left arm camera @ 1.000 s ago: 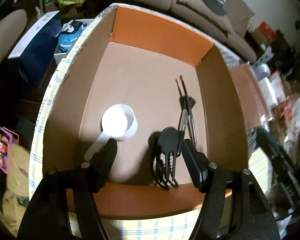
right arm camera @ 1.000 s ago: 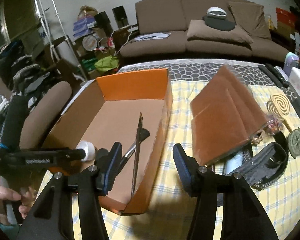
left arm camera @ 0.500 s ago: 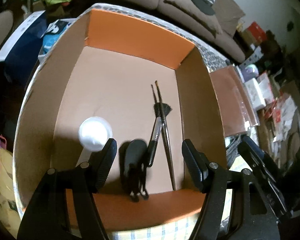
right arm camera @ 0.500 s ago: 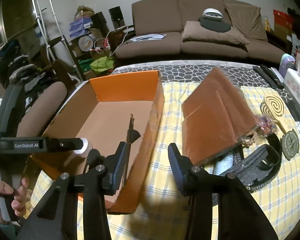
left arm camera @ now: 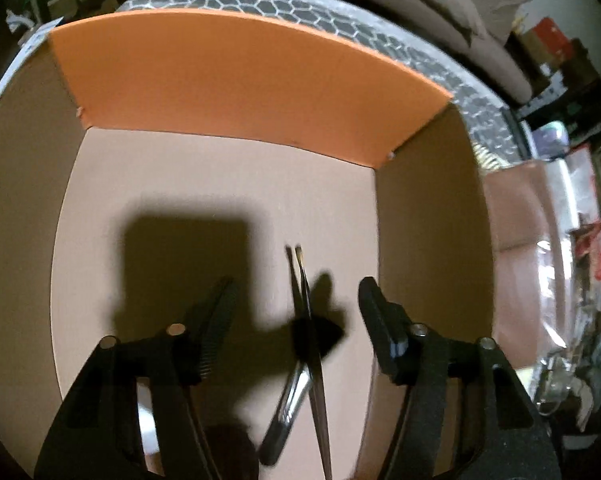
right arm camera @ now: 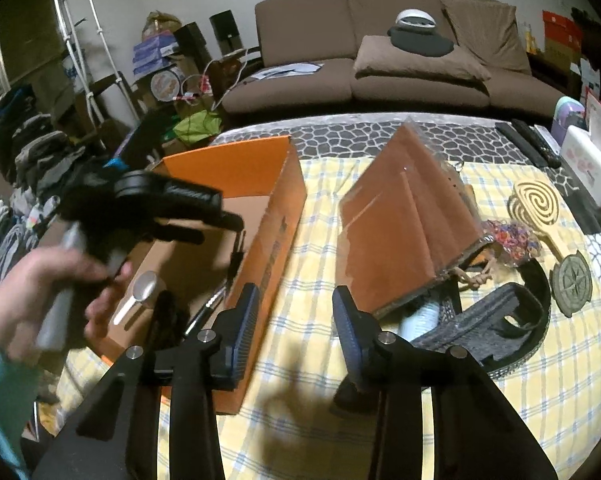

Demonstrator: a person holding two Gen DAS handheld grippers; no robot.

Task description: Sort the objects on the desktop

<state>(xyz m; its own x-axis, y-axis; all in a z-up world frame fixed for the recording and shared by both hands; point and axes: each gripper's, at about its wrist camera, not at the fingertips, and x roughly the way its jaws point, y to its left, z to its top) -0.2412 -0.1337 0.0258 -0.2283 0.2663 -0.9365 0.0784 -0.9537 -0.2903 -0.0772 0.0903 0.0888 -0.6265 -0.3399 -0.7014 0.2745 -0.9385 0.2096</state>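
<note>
— What are the left gripper (left arm camera: 296,312) fingers doing?
— Spread wide, holding nothing, inside the orange box (left arm camera: 236,80). The brushes (left arm camera: 306,340) lie on the box floor between them.
— And the right gripper (right arm camera: 296,312)?
— Fingers also apart and empty, above the checked cloth (right arm camera: 520,392); the box wall is beside its left finger (right arm camera: 244,316), the brown packet (right arm camera: 400,220) just ahead of the right one.
</note>
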